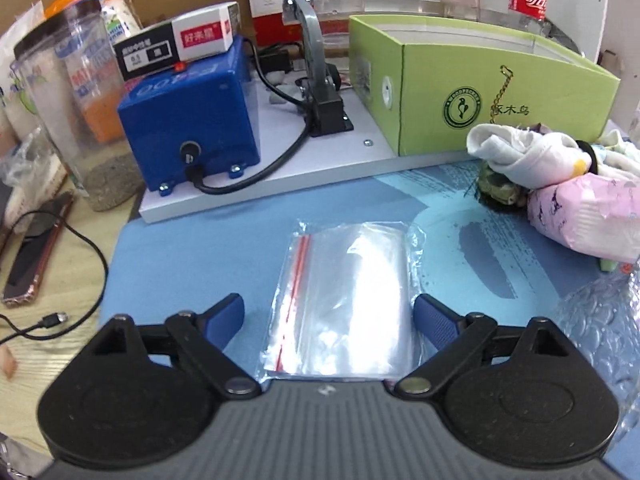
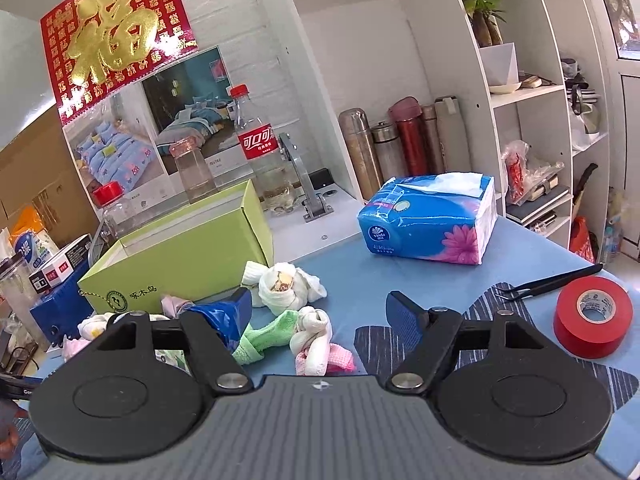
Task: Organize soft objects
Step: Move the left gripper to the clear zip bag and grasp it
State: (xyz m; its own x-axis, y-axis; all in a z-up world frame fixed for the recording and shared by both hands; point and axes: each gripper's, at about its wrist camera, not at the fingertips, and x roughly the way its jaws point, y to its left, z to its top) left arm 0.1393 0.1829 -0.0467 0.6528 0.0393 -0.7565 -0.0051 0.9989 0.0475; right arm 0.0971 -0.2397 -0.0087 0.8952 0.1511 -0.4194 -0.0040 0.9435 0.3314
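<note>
The left tongs (image 1: 329, 316) stand wide apart over a stack of clear zip bags (image 1: 344, 300) lying flat on the blue mat of the table (image 1: 200, 248); the bags sit between the pads, which do not press on them. The right tongs (image 2: 320, 312) are also apart and hold nothing, hovering above knotted socks (image 2: 308, 332) and a white cloth bundle (image 2: 286, 286) just in front of the green box (image 2: 188, 264).

To do this step well, the left tongs should come down squarely and pinch the bags near one edge (the slick plastic will likely slide if caught only by the top sheet), then lift without fanning the stack.

The left view alone shows the bags, a pink tissue pack (image 1: 588, 216) and a blue machine (image 1: 192, 120). Only the right view shows the box's open top, the blue tissue pack (image 2: 432, 220) and the red tape roll (image 2: 594, 316).
</note>
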